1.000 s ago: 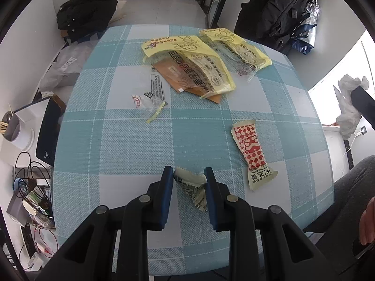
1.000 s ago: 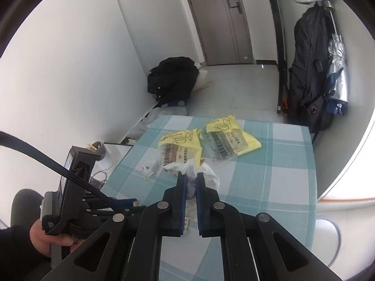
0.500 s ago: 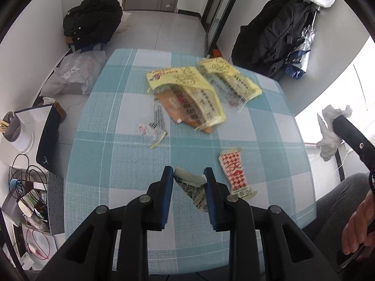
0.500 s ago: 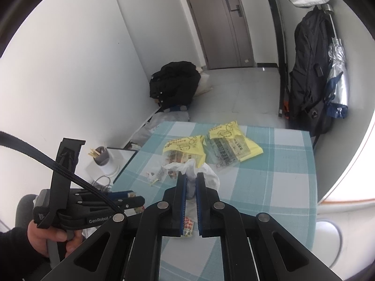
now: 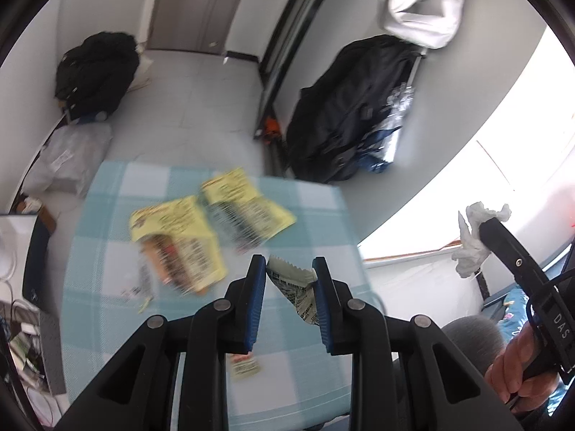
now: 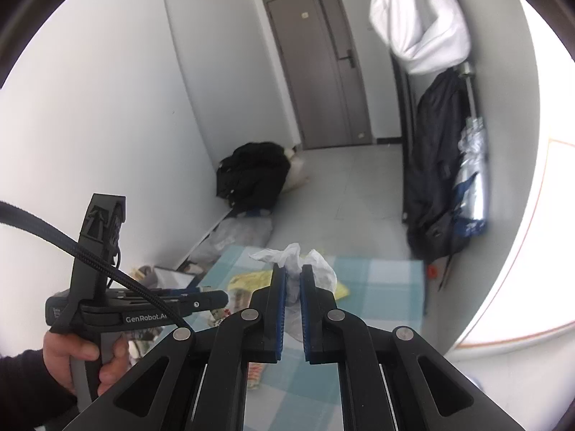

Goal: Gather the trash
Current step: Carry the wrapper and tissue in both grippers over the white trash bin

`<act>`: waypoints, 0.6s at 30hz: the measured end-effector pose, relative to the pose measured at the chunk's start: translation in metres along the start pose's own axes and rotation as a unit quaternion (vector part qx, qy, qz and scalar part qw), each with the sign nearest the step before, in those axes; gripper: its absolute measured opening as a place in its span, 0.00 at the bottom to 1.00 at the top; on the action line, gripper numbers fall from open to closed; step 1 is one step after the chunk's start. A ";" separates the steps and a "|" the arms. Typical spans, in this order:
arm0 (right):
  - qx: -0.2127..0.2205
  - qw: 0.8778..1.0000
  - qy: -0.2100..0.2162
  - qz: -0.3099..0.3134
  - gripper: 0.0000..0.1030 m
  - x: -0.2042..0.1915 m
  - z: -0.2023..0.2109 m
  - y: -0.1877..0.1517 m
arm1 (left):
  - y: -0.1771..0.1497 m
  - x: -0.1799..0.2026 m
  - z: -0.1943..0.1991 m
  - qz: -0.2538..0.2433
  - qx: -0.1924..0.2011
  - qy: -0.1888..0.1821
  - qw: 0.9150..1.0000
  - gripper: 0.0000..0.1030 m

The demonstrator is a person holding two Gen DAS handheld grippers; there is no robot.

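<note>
Both hands lifting off with trash in tow

Left gripper [image 5: 289, 269] fingers pinch the torn silver printed wrapper [image 5: 291, 287]; right gripper [image 6: 291, 280] pinches crumpled white tissue [image 6: 293, 262]. Both now higher above the teal checked worktop [image 5: 107, 323] (yellow packets [image 5: 187, 230] remain), probably bin-bound.

A silver wrapper [image 5: 293, 289] with a zigzag-cut top edge and dark print is pinched between the left gripper [image 5: 289, 269] pads, clear of the counter [image 5: 100, 309]. A crumpled white tissue [image 6: 293, 265] is clamped in the right gripper [image 6: 293, 276], bunching out above and to both sides. On the counter lie two yellow printed packets [image 5: 179, 237] side by side near the far edge, a small clear wrapper [image 5: 138, 287] at their left and a red-and-white sachet [image 5: 244, 366] near the front; all are blurred.
</note>
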State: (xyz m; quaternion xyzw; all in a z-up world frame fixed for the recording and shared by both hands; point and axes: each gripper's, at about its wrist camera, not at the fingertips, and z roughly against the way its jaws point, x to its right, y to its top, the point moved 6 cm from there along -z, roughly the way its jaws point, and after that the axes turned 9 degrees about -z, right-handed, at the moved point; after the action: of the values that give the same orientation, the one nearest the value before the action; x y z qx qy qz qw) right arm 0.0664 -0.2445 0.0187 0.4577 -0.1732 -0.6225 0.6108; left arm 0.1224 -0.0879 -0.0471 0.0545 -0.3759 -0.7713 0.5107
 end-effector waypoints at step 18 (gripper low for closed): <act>0.051 0.984 -0.137 -0.099 0.07 0.183 0.095 0.021 | 0.040 0.166 -0.106 -0.094 -0.052 -0.087 0.990 0.21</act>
State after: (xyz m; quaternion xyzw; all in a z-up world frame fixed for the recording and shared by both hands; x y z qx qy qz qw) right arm 0.0347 -0.4494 0.0188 0.4136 -0.2408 -0.7270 0.4924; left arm 0.1236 -0.2888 -0.0472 -0.0045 -0.3716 -0.8364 0.4029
